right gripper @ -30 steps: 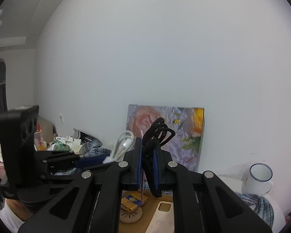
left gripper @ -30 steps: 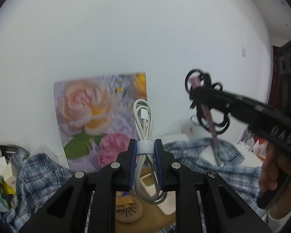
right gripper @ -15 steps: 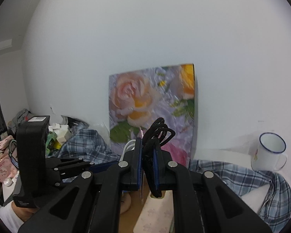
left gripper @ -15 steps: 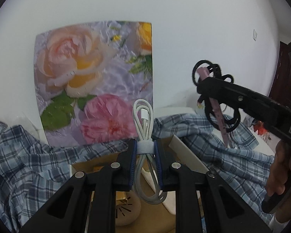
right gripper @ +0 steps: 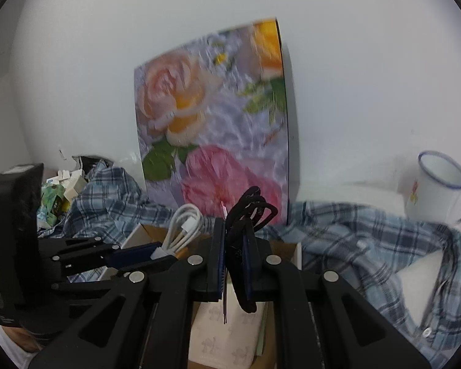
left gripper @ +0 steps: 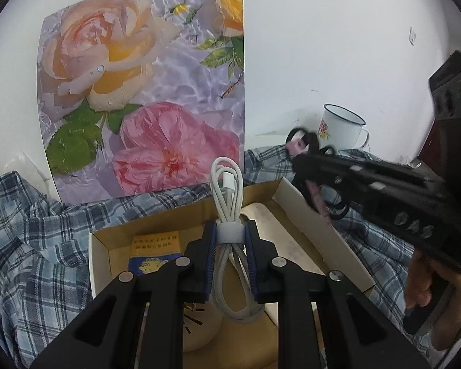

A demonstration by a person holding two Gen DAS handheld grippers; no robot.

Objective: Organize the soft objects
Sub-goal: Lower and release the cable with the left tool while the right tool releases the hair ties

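My left gripper (left gripper: 230,236) is shut on a coiled white cable (left gripper: 227,184) bound with a grey strap, held above an open cardboard box (left gripper: 319,230). The cable also shows in the right wrist view (right gripper: 183,226). My right gripper (right gripper: 234,243) is shut on a card of black hair ties (right gripper: 252,209) and hangs over the same box. In the left wrist view the right gripper (left gripper: 310,166) sits at the right, above the box's right flap, with the hair ties (left gripper: 301,141) blurred at its tip.
The box holds a pale phone case (right gripper: 227,332), a yellow and blue packet (left gripper: 155,246) and a round beige object (left gripper: 199,326). A plaid shirt (left gripper: 30,246) lies around the box. A rose picture (left gripper: 144,86) leans on the wall. A white enamel mug (right gripper: 436,187) stands at the right.
Both grippers have come down and closer to the box, still holding the cable and the hair ties. The right gripper has dropped lower toward the box's right flap.
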